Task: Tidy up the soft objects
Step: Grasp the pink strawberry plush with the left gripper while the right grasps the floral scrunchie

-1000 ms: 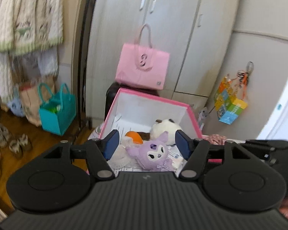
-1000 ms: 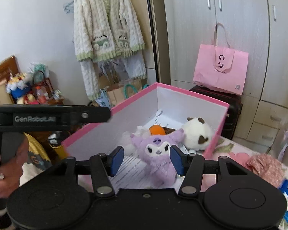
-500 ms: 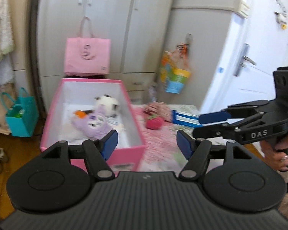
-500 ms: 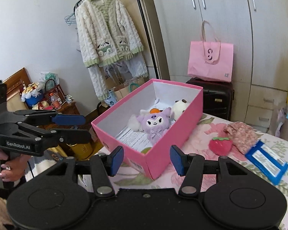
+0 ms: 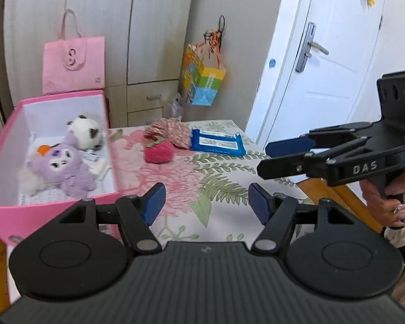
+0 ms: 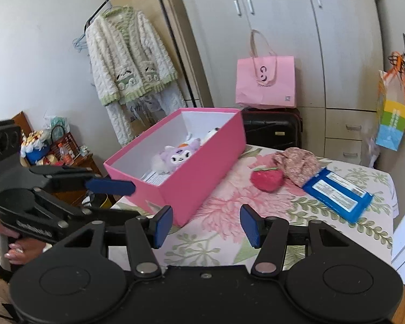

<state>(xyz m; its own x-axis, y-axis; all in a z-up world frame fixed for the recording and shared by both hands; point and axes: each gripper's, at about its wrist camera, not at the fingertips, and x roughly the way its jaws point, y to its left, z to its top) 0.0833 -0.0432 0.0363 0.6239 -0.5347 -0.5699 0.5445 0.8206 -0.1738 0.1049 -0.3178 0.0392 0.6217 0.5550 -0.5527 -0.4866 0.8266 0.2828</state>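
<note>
Both grippers hang empty over the near part of the flowered counter (image 5: 224, 186), fingers parted with only cloth showing between them. The left gripper (image 5: 205, 202) has the red strawberry plush (image 5: 159, 151) above and a little left of its fingertips, in the middle of the left wrist frame. From the right gripper (image 6: 206, 225) the same plush (image 6: 267, 178) sits upper right of the gap. It looks about as reachable from either hand. In the left wrist frame the right gripper (image 5: 286, 156) juts in from the right edge, level with the plush but well apart from it.

The plush is roundish, with no clear long axis. Its leafy top points to the upper left of the left wrist frame, so any closing direction should serve. Just behind it, perhaps touching, lies a crumpled floral fabric piece (image 6: 297, 163). Beside that lies a flat blue wipes pack (image 6: 337, 191), its long side running toward the lower right of the right wrist frame.

The pink box (image 6: 199, 178) stands at the left of the counter, its long side running away toward the upper right of that frame.

Count:
- one pink box
- inside it, one purple plush (image 5: 60, 171)
- one white plush (image 5: 85, 132)
- one orange item (image 5: 44, 149), mostly hidden
- on the counter, one strawberry plush, one fabric piece and one wipes pack
</note>
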